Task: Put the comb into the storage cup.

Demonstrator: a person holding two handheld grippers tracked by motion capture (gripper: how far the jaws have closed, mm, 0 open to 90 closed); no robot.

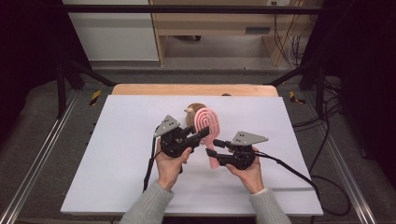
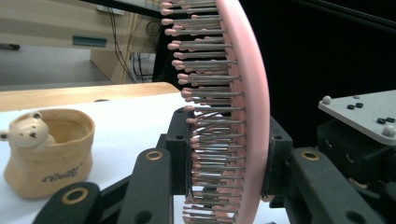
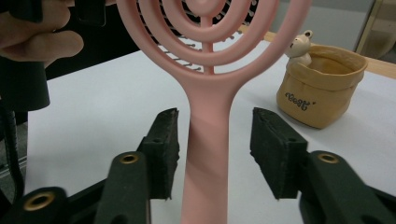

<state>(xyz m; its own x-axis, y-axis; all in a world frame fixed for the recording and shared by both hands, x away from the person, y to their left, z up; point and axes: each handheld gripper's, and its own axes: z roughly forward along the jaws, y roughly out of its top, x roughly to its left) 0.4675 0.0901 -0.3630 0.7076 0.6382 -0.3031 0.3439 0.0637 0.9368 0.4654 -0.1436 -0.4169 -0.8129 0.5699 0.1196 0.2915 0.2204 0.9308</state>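
Black jaws of the left hand-held gripper [image 2: 224, 154] rise closest in the left gripper view, clamped on the head of a pink hairbrush [image 2: 247, 107]: one pad sits against the bristle side, the other against the smooth curved back. Seen from above, this left hand-held gripper [image 1: 201, 133] meets the brush [image 1: 208, 125] at the lower part of its oval head and holds it up off the white surface [image 1: 116, 154], head farther from the person, handle slanting back toward them.

Lower down the handle is the right hand-held gripper [image 1: 211, 149]. In the right gripper view its two pads [image 3: 164, 149] stand on either side of the pink handle [image 3: 205, 154] with a gap showing on the right and no visible press on the left; the right hand-held gripper [image 3: 215, 154] is open around the handle, not gripping it. The hairbrush therefore hangs from the left grip alone, between the two hands, above the middle of the surface.

As for looks, the brush is one pale pink moulding. Its head is an open oval made of concentric rings joined by a central spine, so light passes through it. Thin grey metal-looking pins with pink ball tips stand in rows from one face.

Beyond the brush sits a small tan pot [image 3: 322, 88] shaped like a rolled-down bag, with dark lettering on its front and a little cream bear figure [image 3: 299, 44] perched at its rim. Its inside looks bare as far as can be seen. From above, the pot [image 1: 192, 111] rests on the surface just behind the brush head.
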